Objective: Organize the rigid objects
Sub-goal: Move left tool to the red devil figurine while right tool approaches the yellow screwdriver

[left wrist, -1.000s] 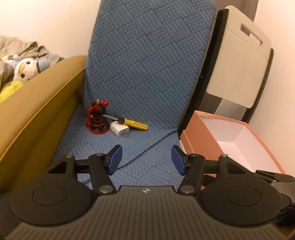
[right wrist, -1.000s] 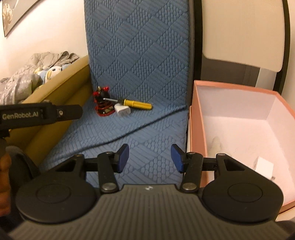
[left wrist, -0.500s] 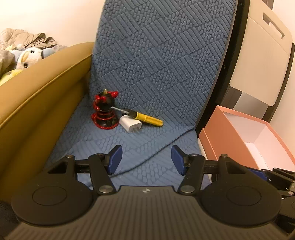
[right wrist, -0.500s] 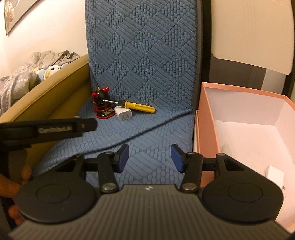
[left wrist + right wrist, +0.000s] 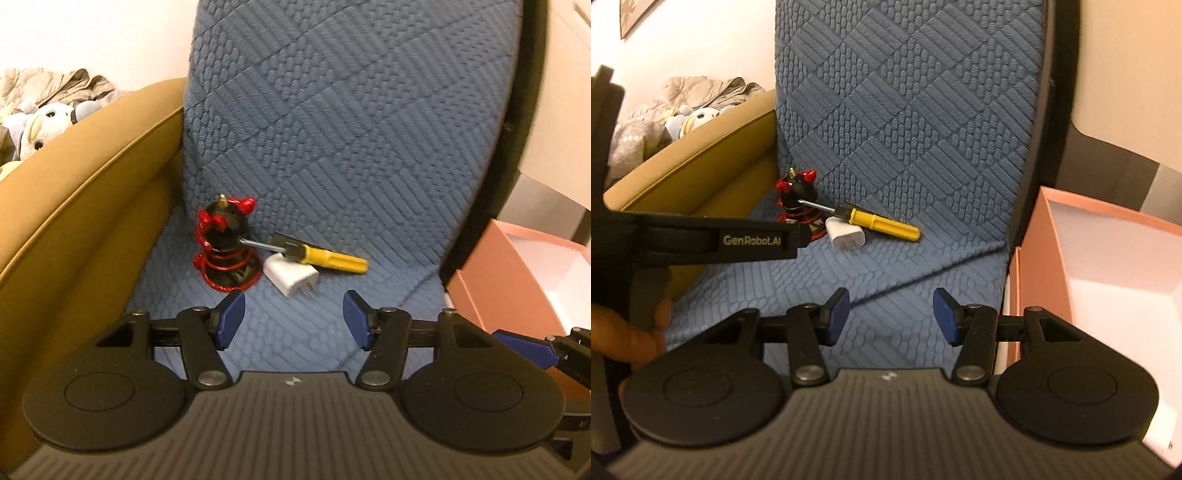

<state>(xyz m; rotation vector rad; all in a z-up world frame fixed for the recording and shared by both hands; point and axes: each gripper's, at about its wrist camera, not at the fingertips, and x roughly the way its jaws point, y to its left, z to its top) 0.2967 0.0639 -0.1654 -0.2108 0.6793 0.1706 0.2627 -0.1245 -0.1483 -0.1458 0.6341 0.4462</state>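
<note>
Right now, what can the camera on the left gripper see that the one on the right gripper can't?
Only the left camera shows the left gripper with its jaws open and empty, and the plug's two prongs from the side.

Only the right camera shows the right gripper, also open and empty, a picture frame corner on the wall, and the person's hand.

Both show the red and black toy, yellow screwdriver, blue cushion and pink box.

Black tongs (image 5: 293,317) with blue pads (image 5: 231,317), "GenRobot.AI" lettering.
</note>
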